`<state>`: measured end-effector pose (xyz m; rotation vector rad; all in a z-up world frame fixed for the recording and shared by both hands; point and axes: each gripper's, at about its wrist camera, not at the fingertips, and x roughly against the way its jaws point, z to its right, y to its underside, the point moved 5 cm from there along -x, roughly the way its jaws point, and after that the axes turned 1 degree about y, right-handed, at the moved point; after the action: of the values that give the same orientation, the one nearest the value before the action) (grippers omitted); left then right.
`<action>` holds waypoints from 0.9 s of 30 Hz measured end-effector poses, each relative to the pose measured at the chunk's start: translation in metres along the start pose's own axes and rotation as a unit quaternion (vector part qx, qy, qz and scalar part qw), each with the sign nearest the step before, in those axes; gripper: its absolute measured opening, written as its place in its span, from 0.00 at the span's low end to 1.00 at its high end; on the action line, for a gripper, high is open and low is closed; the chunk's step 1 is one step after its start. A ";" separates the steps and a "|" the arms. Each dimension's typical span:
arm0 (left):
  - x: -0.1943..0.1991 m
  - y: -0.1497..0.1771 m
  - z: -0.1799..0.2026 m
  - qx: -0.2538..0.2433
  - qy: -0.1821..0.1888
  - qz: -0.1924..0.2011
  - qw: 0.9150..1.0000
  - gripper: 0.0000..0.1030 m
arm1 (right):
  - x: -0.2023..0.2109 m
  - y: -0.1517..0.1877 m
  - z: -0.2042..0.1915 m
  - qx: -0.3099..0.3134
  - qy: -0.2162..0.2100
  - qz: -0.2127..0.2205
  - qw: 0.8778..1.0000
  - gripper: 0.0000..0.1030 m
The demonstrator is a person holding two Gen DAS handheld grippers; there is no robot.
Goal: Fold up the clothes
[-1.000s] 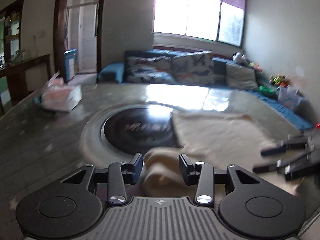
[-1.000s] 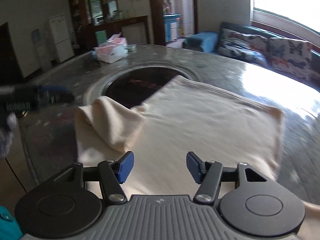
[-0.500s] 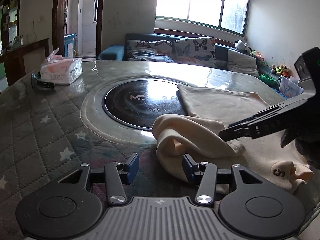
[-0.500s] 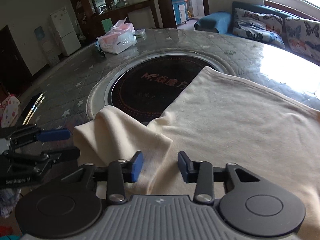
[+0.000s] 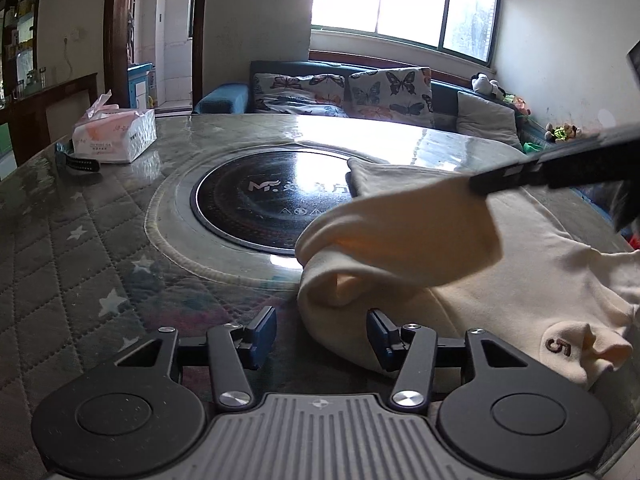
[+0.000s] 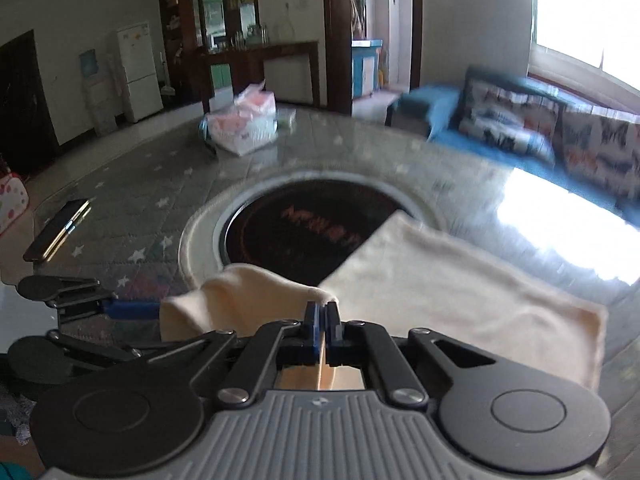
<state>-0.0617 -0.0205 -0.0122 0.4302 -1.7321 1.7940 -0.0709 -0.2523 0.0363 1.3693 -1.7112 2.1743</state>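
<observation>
Cream garment (image 5: pixel 500 280), soft, light, limp, spread on the counter (image 5: pixel 80 240) beside its dark inset disc: right tongs (image 6: pixel 322 312) pinching a lifted fold; left tongs (image 5: pixel 322 332) opening, empty, beside the near hem, best gripped there

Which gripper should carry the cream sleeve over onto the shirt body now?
Right. The right gripper is shut on the sleeve and holds it lifted over the shirt body. The left gripper, jaws opening, holds nothing; only the garment's folded edge lies between its fingers.
</observation>
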 end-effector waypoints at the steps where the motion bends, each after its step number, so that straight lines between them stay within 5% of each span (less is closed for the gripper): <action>1: 0.000 0.000 0.002 -0.003 -0.003 0.001 1.000 0.52 | 0.006 -0.005 -0.001 0.009 0.007 0.009 1.000 0.02; 17: 0.005 0.012 0.041 -0.088 -0.003 0.012 0.996 0.51 | 0.107 -0.039 0.002 0.099 0.119 0.103 0.983 0.01; 25: 0.007 0.019 0.048 -0.114 0.005 0.015 0.993 0.50 | 0.102 -0.002 0.031 0.043 0.136 0.051 0.988 0.02; 27: 0.007 0.019 0.048 -0.114 0.003 0.014 0.993 0.50 | 0.089 0.012 0.037 0.018 0.121 0.027 0.992 0.12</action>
<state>-0.0874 -0.0653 -0.0185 0.3037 -1.9204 1.5898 -0.1094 -0.3269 0.0847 1.0259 -1.6460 2.2993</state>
